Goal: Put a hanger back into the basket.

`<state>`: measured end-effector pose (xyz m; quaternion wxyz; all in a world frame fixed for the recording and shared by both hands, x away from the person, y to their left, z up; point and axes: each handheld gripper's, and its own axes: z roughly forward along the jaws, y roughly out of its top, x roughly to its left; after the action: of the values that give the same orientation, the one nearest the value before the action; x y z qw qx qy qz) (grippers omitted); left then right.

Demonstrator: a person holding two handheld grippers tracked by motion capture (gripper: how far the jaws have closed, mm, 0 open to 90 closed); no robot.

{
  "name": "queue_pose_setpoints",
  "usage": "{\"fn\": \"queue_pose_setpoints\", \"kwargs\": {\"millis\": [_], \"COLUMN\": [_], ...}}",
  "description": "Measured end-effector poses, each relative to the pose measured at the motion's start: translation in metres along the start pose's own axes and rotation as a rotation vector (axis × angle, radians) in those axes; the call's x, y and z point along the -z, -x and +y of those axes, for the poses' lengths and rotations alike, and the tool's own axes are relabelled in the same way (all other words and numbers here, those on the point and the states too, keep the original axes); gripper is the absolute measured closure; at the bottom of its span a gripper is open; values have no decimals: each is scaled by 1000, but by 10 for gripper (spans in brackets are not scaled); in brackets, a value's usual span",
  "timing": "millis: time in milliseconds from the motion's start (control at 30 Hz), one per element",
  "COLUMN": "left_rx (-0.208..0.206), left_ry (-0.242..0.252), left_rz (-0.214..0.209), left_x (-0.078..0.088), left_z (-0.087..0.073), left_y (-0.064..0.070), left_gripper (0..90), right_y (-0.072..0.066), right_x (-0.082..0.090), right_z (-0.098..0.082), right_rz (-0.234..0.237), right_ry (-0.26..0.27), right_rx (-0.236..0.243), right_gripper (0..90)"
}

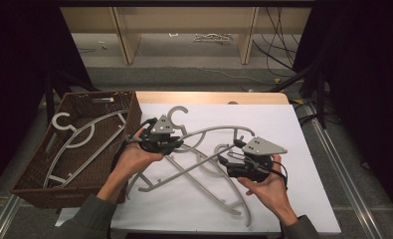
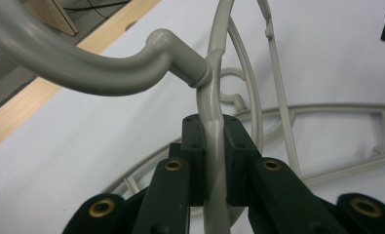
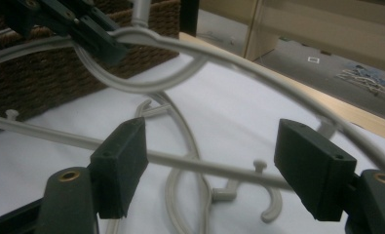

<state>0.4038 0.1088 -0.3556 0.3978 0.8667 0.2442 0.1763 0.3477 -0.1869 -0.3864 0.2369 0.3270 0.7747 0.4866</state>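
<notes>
A grey hanger gets lifted off the pile

The left gripper (image 1: 176, 141) squeezes tight on the grey hanger (image 1: 211, 132) right by its neck, just under the hook (image 1: 176, 115), and holds it above the white table (image 1: 293, 129). The right gripper (image 1: 232, 152) has its jaws wide apart, with the hanger's thin bar between them but not pinched. The hanger looks light, hard and smooth, so it could slip. The neck seems the best place to grab. More hangers (image 1: 204, 186) lie below, and a brown basket (image 1: 35, 174) sits close by.

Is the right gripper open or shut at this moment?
Open. The right gripper has its jaws wide apart; the hanger bar passes between them, and neither pad touches it.
</notes>
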Motion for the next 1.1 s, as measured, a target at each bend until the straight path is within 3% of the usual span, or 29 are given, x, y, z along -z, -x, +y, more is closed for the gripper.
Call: {"fn": "queue_pose_setpoints", "kwargs": {"millis": [200,433,633,700,900,1100], "left_rx": [22,3,-18,-8,-7,27], "left_ry": [34,70,60,80,41,28], "left_rz": [37,72,121,142,210,274], "left_x": [17,41,70,79,104,121], "left_z": [12,27,35,35,26,8], "left_y": [-4,-10,-25,-30,-54,-78], "left_gripper": [817,817,818,818,818,818], "right_y": [2,1,3,3,1,2], "right_x": [1,-5,-6,-6,-8,-9], "right_z": [-14,-23,-25,-26,-28,-29], "right_rz": [3,11,4,8,10,9], "right_ry": [-15,-42,-45,-51,-65,-65], "right_rx": [-8,-4,-7,-8,-5,-5], "right_gripper": [289,283,279,279,279,279]}}
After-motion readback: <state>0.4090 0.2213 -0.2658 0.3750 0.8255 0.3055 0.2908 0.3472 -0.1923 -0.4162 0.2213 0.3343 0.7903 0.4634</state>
